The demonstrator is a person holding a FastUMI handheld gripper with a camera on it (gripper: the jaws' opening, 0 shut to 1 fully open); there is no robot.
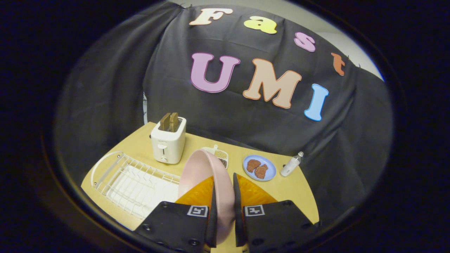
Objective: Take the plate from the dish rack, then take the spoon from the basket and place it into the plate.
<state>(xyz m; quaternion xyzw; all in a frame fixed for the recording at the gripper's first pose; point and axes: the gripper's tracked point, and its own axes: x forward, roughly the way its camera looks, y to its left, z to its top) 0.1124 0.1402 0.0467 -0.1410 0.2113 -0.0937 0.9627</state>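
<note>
Plate (211,172) is pink and stands on its edge between my gripper's (224,196) two fingers, which squeeze it on both sides. It hangs above the table (299,196), beside the white dish rack (133,182).

Colours on the table, quick rundown

Pink plate (207,175), white wire dish rack (133,182), cream toaster (168,142), blue saucer (270,172), pale yellow table (299,196).
</note>
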